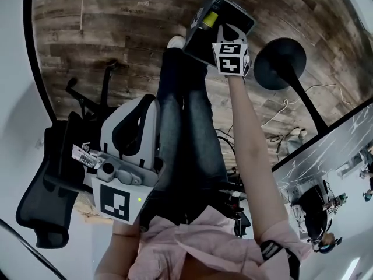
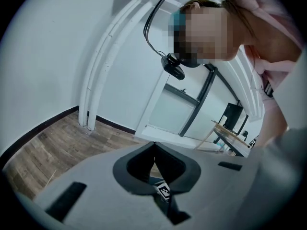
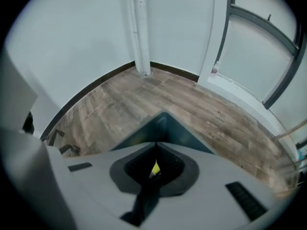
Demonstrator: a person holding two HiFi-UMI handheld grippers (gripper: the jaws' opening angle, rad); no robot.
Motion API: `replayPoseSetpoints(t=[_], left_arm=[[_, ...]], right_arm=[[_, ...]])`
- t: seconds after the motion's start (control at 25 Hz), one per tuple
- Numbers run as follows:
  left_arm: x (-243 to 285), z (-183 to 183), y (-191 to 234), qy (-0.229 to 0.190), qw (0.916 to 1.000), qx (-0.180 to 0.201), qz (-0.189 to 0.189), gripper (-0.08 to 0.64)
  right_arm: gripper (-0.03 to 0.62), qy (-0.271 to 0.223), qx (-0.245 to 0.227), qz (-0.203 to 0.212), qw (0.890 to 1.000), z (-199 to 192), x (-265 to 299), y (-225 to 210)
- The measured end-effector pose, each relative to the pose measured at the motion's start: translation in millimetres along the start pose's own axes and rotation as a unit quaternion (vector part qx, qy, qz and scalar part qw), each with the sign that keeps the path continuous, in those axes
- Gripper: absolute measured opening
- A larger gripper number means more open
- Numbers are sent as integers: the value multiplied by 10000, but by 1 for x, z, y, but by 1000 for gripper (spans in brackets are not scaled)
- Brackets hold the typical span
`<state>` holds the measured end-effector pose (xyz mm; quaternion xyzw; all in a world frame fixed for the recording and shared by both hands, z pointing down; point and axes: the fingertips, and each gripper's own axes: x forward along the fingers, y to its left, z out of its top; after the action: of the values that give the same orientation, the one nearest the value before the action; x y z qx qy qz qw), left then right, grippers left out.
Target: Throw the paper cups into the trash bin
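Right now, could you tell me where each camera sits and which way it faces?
Left gripper view: on left gripper, tilted up at wall; shows its shut jaws, the person.
Right gripper view: on right gripper, facing down at bin; shows its shut jaws.
Head view: on the head, facing down; shows legs, both grippers.
Shared: right gripper and head views both show the bin.

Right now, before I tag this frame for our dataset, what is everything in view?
bin: one, dark, on the floor under the right gripper
yellow-green thing: one, at the bin's mouth, seen between the right jaws; gripped or not, cannot tell
office chair: one, black, left
round base: one, black, with pole, beside the table
table: one, grey top, right
cable: one, pale, on the floor
floor: wood planks
legs: two, dark jeans
left gripper: grey, jaws together, empty
right gripper: grey, over the bin
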<state>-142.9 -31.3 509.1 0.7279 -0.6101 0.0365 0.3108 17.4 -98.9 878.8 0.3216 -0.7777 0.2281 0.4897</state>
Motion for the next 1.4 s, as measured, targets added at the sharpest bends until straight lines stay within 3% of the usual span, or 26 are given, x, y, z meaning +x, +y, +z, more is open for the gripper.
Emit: replayPoseSetpoints(t=[0.32,0.96,1.4], left_arm=[[16,26,-22,101,9995,66,-299,15],[8,62,-57,-59,9985,366,-411,15],[-7,86,-83,-48,9970,454,-621,15]], right_arm=[[29,-187,184,-74,9996,30,-35,-16],[29,-426,684,-331,9962,36,-101,-42],[28,-1028,1014,-472,9884,73,-165,-57]])
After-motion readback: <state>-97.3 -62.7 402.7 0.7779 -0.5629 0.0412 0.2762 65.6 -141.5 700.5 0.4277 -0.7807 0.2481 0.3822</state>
